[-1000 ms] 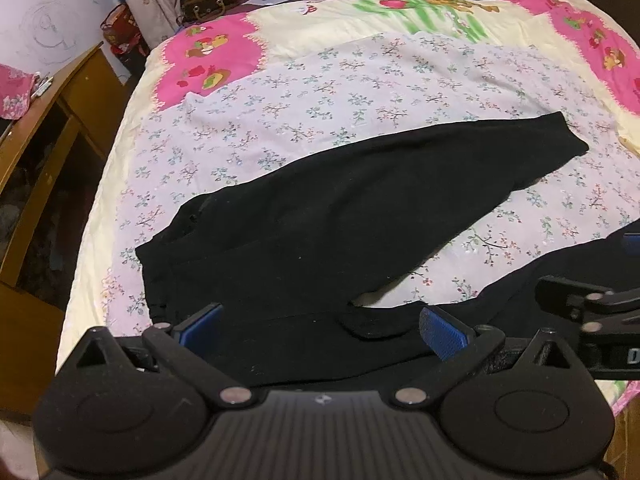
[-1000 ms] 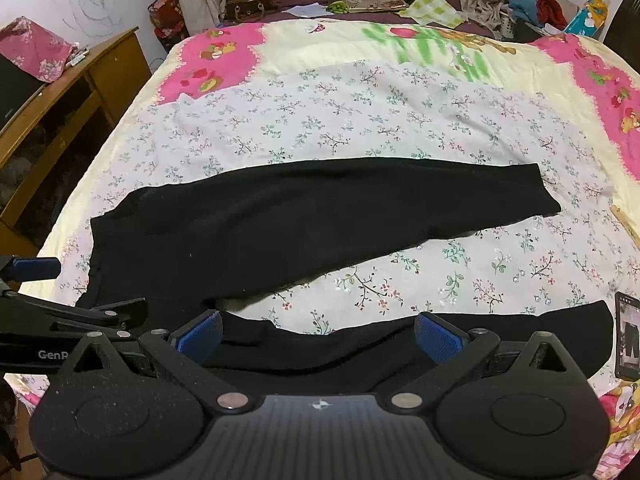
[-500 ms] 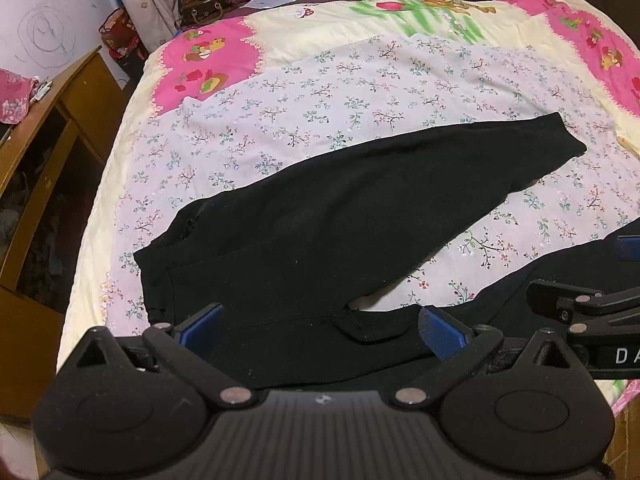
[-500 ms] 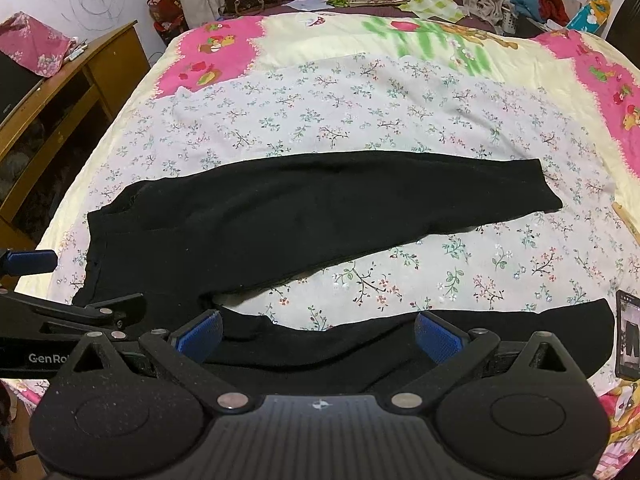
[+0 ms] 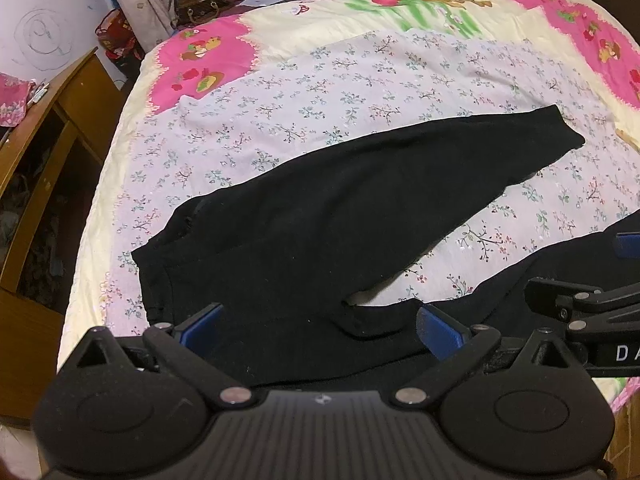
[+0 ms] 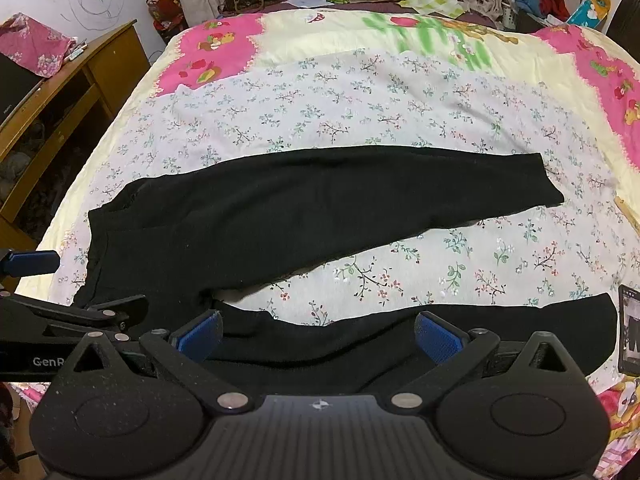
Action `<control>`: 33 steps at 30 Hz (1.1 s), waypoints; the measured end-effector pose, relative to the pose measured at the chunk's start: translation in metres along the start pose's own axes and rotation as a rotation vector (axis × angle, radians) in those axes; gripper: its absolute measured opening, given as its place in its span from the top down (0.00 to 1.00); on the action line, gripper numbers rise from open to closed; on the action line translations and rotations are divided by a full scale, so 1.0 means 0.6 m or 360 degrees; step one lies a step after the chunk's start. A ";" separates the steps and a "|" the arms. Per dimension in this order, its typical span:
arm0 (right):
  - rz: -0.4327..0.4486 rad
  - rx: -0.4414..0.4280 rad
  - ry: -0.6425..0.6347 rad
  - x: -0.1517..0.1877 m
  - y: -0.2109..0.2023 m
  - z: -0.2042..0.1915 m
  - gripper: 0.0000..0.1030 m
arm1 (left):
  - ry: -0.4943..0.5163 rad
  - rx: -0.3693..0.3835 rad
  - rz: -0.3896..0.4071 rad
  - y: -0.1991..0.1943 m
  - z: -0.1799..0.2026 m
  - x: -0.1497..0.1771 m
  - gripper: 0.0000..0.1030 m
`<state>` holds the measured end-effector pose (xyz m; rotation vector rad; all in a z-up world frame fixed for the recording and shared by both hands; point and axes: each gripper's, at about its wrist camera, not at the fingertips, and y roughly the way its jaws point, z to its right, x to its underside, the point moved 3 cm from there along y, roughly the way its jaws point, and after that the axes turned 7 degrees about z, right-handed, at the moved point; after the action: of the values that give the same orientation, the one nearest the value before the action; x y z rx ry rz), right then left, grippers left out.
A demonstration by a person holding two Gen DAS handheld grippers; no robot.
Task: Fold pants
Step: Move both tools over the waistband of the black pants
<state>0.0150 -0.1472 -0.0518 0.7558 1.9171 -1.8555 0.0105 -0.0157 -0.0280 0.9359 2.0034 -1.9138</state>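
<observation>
Black pants (image 6: pixel 320 208) lie spread on the floral bed (image 6: pixel 360 104); left claw (image 5: pixel 320 330) and right claw (image 6: pixel 318 334) hover gaping, holding nothing.

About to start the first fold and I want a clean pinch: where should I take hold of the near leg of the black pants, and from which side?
Take the near leg along its near edge, coming from the bed's near side. Right gripper near the cuff, left gripper near the crotch; both have open jaws. The leg lies flat, so low pinches should lift it over the far leg.
</observation>
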 end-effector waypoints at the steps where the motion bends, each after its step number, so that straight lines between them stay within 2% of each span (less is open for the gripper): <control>1: -0.0001 -0.0002 0.0000 0.000 0.000 0.000 0.05 | 0.0001 0.0000 -0.0002 0.000 0.000 0.000 0.00; 21: -0.0056 -0.0069 -0.0068 -0.007 0.016 0.013 0.06 | -0.0016 -0.0035 -0.0069 0.014 0.026 0.002 0.03; 33: -0.0105 -0.0205 -0.0225 -0.025 0.041 0.036 0.06 | -0.0100 -0.0118 -0.0143 0.029 0.057 0.007 0.04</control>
<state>0.0397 -0.1709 -0.0638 0.5125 1.9696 -1.7529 0.0084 -0.0479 -0.0489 0.7707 2.0972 -1.8753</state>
